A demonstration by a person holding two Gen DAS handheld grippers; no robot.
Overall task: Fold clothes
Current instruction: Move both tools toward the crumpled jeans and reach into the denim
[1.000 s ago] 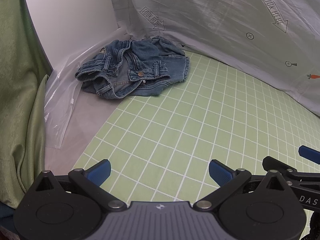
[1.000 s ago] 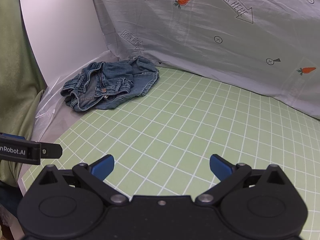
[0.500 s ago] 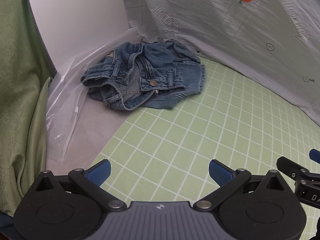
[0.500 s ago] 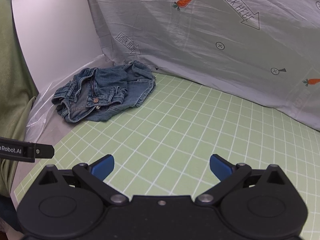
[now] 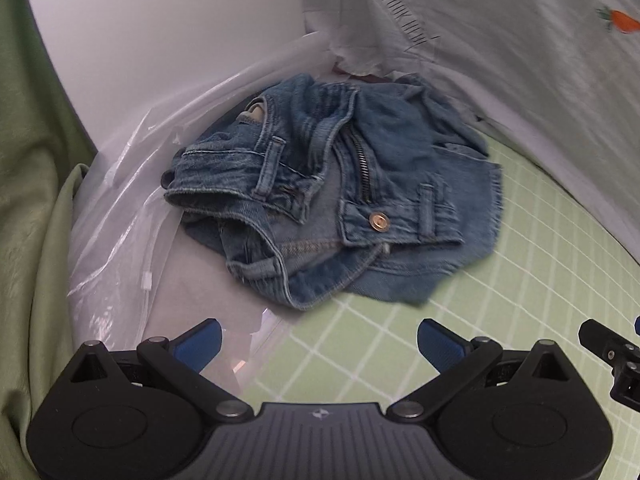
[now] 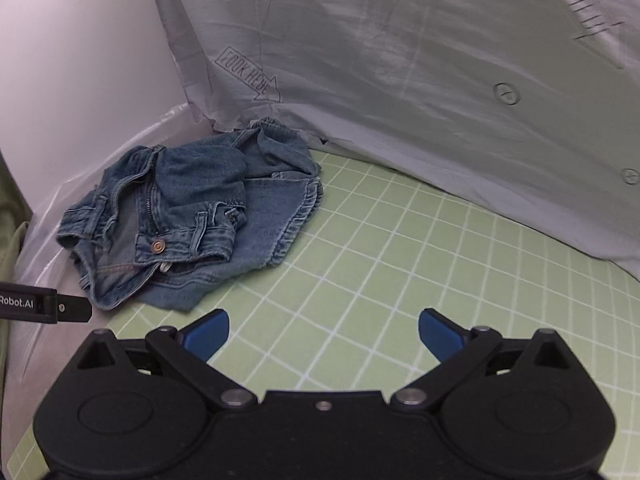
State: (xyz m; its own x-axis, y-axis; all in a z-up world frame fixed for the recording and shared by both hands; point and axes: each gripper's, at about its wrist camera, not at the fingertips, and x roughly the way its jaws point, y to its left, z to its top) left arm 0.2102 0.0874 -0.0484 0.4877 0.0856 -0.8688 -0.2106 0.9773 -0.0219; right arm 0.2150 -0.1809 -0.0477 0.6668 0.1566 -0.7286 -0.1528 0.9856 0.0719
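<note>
Left wrist view puts the shorts [image 5: 336, 200] right ahead of me: denim, crumpled in a heap, fly unzipped, waistband twisted open with the brass button [image 5: 378, 221] facing up. They lie at the far left corner of the surface [image 5: 520, 264], half on the green grid mat [image 6: 400, 264] and half on a clear plastic bag [image 5: 120, 216], with the frayed hem toward the mat. They are plainly not folded as they lie.

My left tongs [image 5: 318, 340] are spread wide with nothing between the blue pads, low and just short of the heap's near edge. My right tongs [image 6: 323, 330] are equally wide and empty, over bare mat to the right of the heap.

To do this well, I judge each pair should take one end of the waistband, biting only denim and not the plastic under it, then drag the shorts onto the open mat and spread them flat before any crease.

Writing: the grey sheet [image 6: 400, 80] behind carries "LOOK HERE" in an arrow, apparently mirrored, plus carrots. The left tool's arm [image 6: 40, 309] in the right wrist view reads "Robot.AI", its start cut off.
</note>
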